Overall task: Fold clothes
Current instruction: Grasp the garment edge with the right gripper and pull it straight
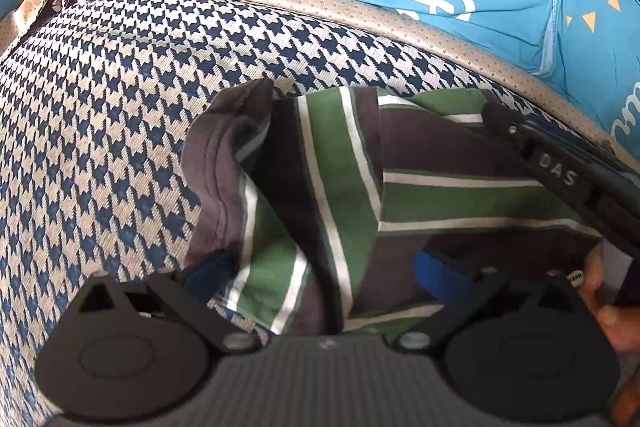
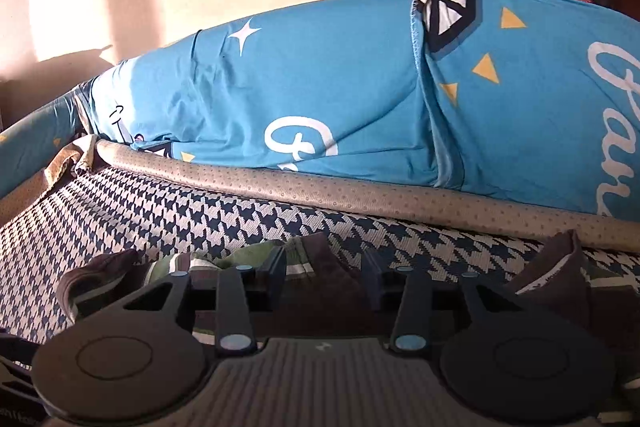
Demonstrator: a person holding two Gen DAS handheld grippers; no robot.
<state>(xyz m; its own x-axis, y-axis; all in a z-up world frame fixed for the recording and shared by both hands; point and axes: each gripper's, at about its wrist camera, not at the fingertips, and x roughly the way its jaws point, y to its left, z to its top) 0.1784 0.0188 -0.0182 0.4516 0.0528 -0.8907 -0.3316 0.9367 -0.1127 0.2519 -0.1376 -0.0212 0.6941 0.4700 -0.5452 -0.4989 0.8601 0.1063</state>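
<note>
Partly folded: striped shirt (image 1: pixel 360 187) bunched on the houndstooth mat (image 1: pixel 120 107), near its right edge, sleeve flipped over. Left gripper (image 1: pixel 320 275) wide, straddling cloth. Right gripper (image 2: pixel 324 279) narrowly parted, gripping nothing. Squaring and final folds left.

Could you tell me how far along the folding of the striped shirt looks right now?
Partly done: the striped shirt lies doubled over on the checked mat. In hand: the left gripper straddles its near edge, and the right gripper stands open over the cloth. Left: the bundle is uneven and needs tidying.
</note>
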